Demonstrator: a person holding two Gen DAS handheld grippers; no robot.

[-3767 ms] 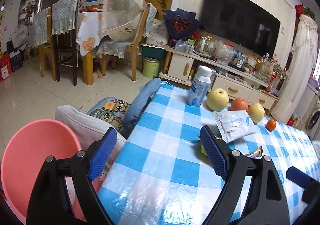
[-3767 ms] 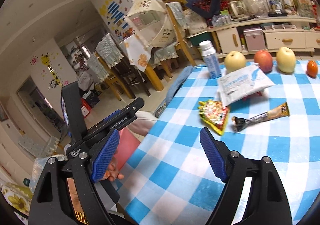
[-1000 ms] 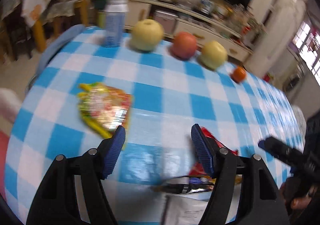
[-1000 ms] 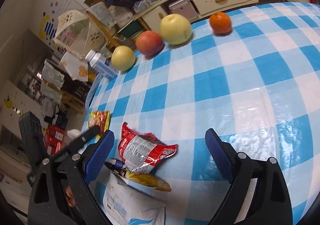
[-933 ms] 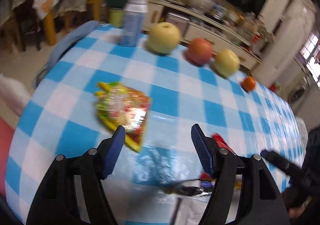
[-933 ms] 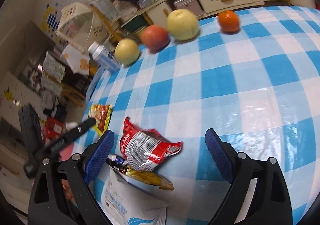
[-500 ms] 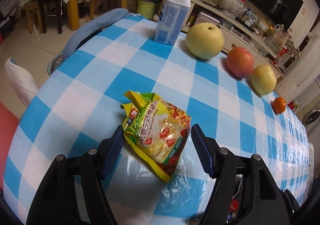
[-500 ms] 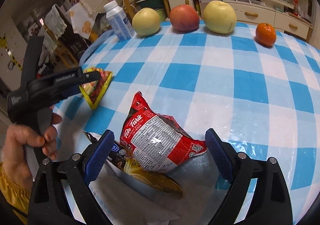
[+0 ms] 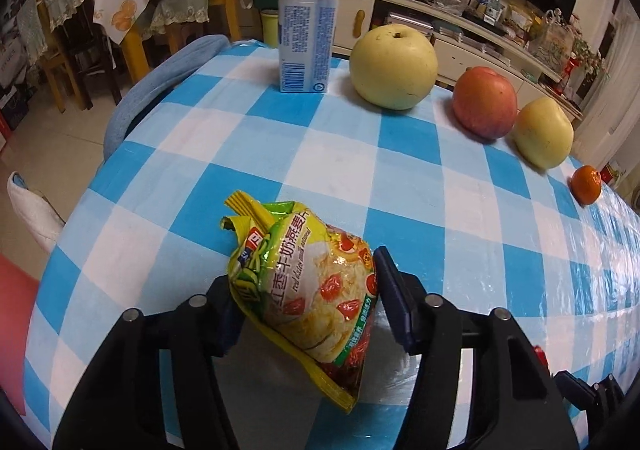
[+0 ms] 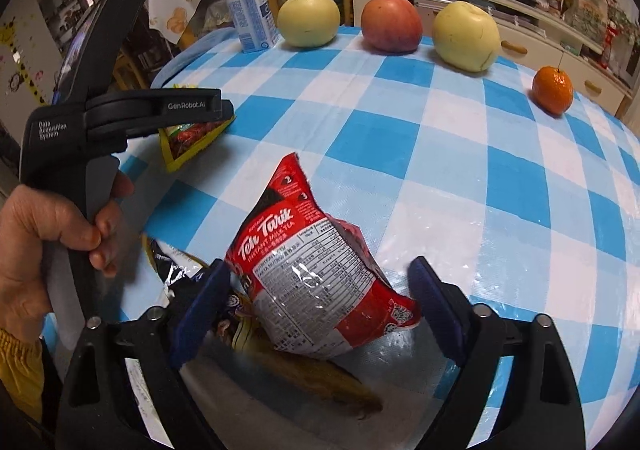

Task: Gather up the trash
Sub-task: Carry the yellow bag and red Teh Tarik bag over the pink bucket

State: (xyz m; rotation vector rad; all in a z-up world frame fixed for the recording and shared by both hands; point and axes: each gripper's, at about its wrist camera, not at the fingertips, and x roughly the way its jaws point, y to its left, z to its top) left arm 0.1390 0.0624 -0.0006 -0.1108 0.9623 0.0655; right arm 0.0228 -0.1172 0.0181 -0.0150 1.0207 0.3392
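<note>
Where the left wrist view looks across the blue-and-white checked tablecloth [image 9: 404, 154], a milk bottle [image 9: 308, 24], pear [image 9: 393, 68], red apple [image 9: 485, 103], yellow apple [image 9: 543, 133] and tangerine [image 9: 586, 185] line the far edge, with a TV cabinet [image 9: 460, 38] behind. The left gripper [image 9: 308, 302] is clenched on a yellow-green oatmeal packet [image 9: 308, 290]; its long axis runs from the torn top, pointing away and left, back toward the camera. Bare cloth lies ahead of it.

From the right wrist view, the right gripper [image 10: 320, 306] stands spread, its pads either side of a red Teh Tarik packet [image 10: 312, 290], near but apparently not pressing. That packet tilts up, its tip pointing away and left, resting on a brown wrapper [image 10: 320, 374] near the table's near edge. Open cloth stretches right toward the tangerine [image 10: 552, 90]
</note>
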